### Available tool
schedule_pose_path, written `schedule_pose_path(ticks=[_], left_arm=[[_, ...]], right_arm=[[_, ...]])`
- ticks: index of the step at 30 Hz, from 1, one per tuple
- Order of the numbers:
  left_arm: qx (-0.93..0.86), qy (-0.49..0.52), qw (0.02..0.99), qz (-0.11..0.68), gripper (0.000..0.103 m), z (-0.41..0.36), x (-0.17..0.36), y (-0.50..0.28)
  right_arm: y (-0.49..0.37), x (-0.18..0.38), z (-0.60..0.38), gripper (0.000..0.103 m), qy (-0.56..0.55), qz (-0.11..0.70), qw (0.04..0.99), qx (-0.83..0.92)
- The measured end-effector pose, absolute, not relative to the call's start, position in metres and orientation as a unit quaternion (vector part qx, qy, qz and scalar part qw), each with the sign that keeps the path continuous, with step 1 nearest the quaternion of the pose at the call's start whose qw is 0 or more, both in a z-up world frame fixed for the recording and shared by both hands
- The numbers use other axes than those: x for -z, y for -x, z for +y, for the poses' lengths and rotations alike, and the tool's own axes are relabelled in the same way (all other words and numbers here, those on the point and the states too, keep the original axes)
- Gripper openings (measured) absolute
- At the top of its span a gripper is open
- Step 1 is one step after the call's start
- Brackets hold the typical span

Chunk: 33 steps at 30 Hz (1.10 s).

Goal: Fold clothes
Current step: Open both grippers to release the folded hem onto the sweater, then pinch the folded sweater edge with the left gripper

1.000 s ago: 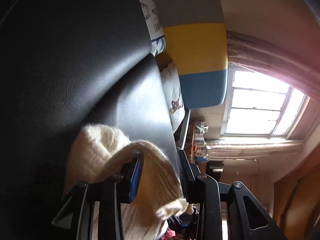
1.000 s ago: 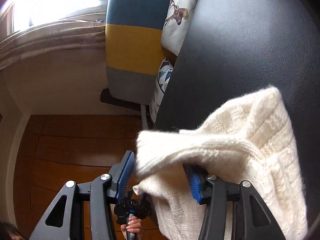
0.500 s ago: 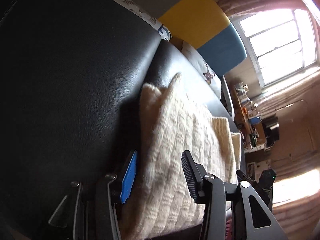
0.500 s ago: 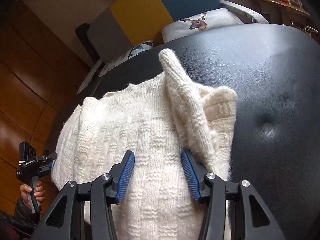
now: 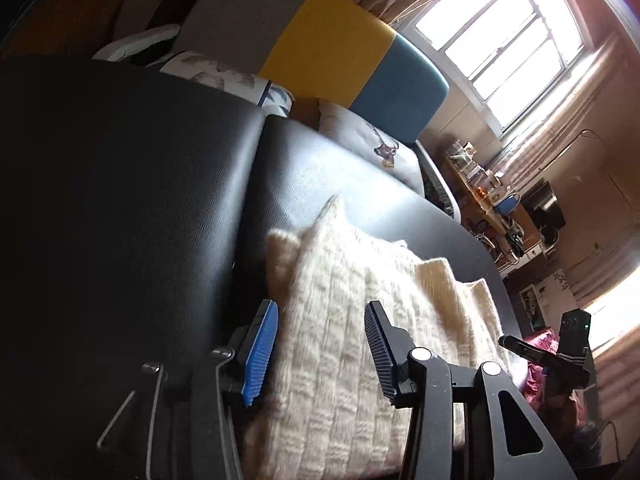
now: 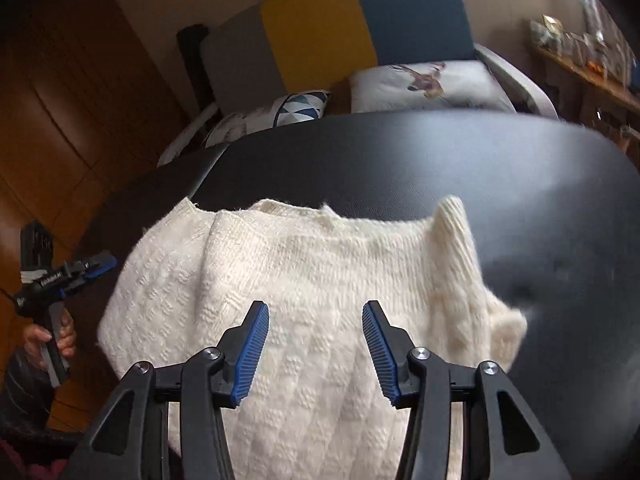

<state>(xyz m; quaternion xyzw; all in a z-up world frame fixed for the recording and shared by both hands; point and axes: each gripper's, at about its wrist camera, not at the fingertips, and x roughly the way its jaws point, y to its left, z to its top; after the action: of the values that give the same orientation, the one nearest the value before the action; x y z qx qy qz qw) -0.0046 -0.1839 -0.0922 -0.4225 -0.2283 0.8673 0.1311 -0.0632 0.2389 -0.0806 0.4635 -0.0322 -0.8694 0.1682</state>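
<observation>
- The right gripper (image 6: 314, 350) hangs just above the near part of the cream knit sweater (image 6: 304, 280); its blue-padded fingers (image 6: 252, 348) stand apart with nothing between them, released.
- The left gripper (image 5: 320, 354) sits low at the sweater's left edge, fingers (image 5: 260, 354) likewise spread and grasping nothing; the knit lies under the gap, not pinched.
- The sweater rests on the black padded bench (image 6: 440, 160), near its front edge, doubled into a rough rectangle. A ribbed cuff (image 6: 452, 220) pokes up at the far right corner, and a fold ridge runs down the left third.
- Judgement: this could be a fold just laid down and let go, or a bundle awaiting a further fold; the pictures fit either.
- To do the work well from here, whichever it is: keep the fingers level with the bench, take the thick knit by a full double layer rather than a fluffy edge, and move both sides together so the rectangle stays square. The raised cuff would want tucking flat, since bulky wool springs back.
- At the far left of the right view, a person's hand (image 6: 52, 332) holds the other gripper's handle.
- Containers: none hold the clothes. Beyond the bench stands a grey, yellow and blue chair (image 6: 340, 28) with cushions (image 6: 432, 80) on it.
- Farthest, a cluttered shelf (image 5: 480, 184) under the window (image 5: 508, 40) carries small items and a blue bowl (image 5: 508, 202); its contents are too small to tell.
</observation>
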Motion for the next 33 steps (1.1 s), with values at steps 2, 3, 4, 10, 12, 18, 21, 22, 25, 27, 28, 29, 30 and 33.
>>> schedule_pose_path(ticks=[2, 3, 4, 10, 12, 18, 21, 22, 25, 27, 28, 29, 30, 33], left_arm=[[-0.869, 0.429, 0.129, -0.208, 0.049, -0.177, 0.094, 0.023], [-0.866, 0.437, 0.128, -0.205, 0.049, -0.175, 0.098, 0.03], [-0.863, 0.445, 0.129, -0.201, 0.049, -0.172, 0.101, 0.035], [-0.86, 0.459, 0.118, -0.19, 0.007, -0.166, 0.111, 0.038], [-0.861, 0.456, 0.106, -0.2, 0.006, -0.171, 0.112, 0.033], [-0.862, 0.445, 0.071, -0.23, 0.011, -0.187, 0.113, 0.019], [-0.872, 0.422, 0.079, -0.236, 0.012, -0.184, 0.096, 0.017], [-0.875, 0.41, 0.099, -0.236, 0.016, -0.178, 0.085, 0.019], [-0.884, 0.382, 0.159, -0.216, 0.044, -0.152, 0.057, 0.027], [-0.887, 0.383, 0.195, -0.168, 0.047, -0.119, 0.048, 0.039], [-0.886, 0.389, 0.209, -0.141, 0.047, -0.1, 0.048, 0.046], [-0.884, 0.397, 0.22, -0.113, 0.047, -0.082, 0.051, 0.056], [-0.881, 0.405, 0.229, -0.086, 0.047, -0.064, 0.055, 0.065], [-0.866, 0.433, 0.246, -0.036, 0.047, -0.032, 0.072, 0.085]], right_arm=[[0.076, 0.092, 0.225, 0.05, -0.485, 0.007, 0.162, 0.86], [0.083, 0.1, 0.221, 0.05, -0.496, 0.016, 0.162, 0.853], [0.087, 0.11, 0.219, 0.05, -0.506, 0.026, 0.16, 0.847], [0.097, 0.149, 0.207, 0.045, -0.492, 0.11, 0.116, 0.856], [0.097, 0.154, 0.226, 0.044, -0.482, 0.097, 0.064, 0.868], [0.094, 0.154, 0.249, 0.047, -0.486, 0.023, 0.092, 0.869], [0.089, 0.14, 0.256, 0.047, -0.484, -0.017, 0.119, 0.867], [0.084, 0.133, 0.264, 0.047, -0.476, -0.034, 0.123, 0.87], [0.064, 0.116, 0.287, 0.047, -0.463, -0.063, 0.121, 0.876], [0.049, 0.11, 0.303, 0.047, -0.467, -0.083, 0.121, 0.872], [0.044, 0.111, 0.306, 0.047, -0.47, -0.081, 0.123, 0.87], [0.039, 0.112, 0.308, 0.047, -0.473, -0.078, 0.125, 0.869], [0.033, 0.113, 0.311, 0.047, -0.476, -0.074, 0.127, 0.867], [0.032, 0.122, 0.306, 0.047, -0.483, -0.065, 0.131, 0.864]])
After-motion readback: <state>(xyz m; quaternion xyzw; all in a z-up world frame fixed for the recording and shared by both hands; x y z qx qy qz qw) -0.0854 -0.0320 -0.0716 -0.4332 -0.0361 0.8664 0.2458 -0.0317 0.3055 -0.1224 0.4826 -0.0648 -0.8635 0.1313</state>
